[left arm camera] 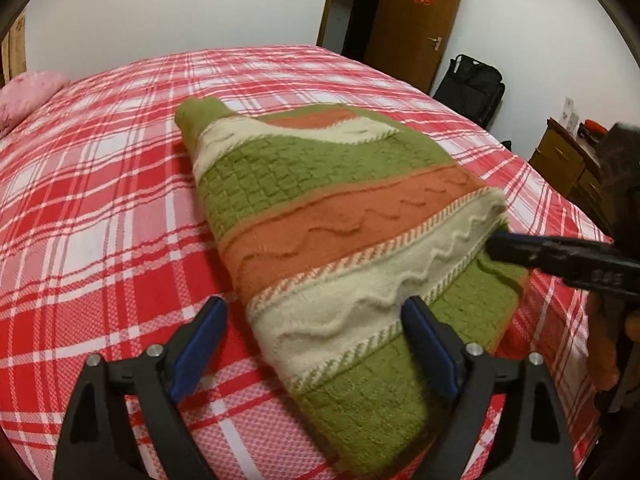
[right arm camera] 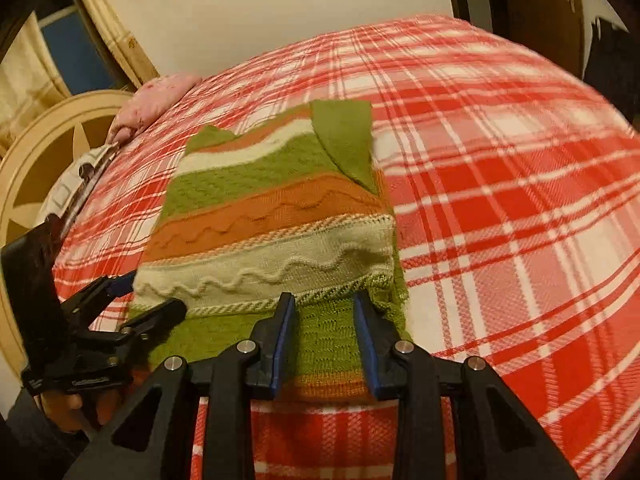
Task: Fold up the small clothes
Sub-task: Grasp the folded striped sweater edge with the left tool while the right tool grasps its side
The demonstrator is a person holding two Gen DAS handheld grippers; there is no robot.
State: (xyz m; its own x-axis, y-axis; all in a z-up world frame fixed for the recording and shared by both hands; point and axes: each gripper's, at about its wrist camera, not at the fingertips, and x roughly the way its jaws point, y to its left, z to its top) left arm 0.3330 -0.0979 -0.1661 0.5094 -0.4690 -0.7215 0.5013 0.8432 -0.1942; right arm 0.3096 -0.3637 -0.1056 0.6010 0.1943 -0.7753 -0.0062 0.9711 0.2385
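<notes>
A small knitted sweater with green, orange and cream stripes lies folded lengthwise on the red plaid bed. It also shows in the right wrist view, with a green sleeve folded over its far right corner. My left gripper is open, its fingers astride the near left edge of the sweater. My right gripper is open, its fingers over the green hem strip. The right gripper also reaches in from the right in the left wrist view. The left gripper shows at the left in the right wrist view.
A pink pillow lies at the bed's far left corner. A brown door, a black bag and a wooden cabinet stand beyond the bed on the right. A round wooden headboard is on the left.
</notes>
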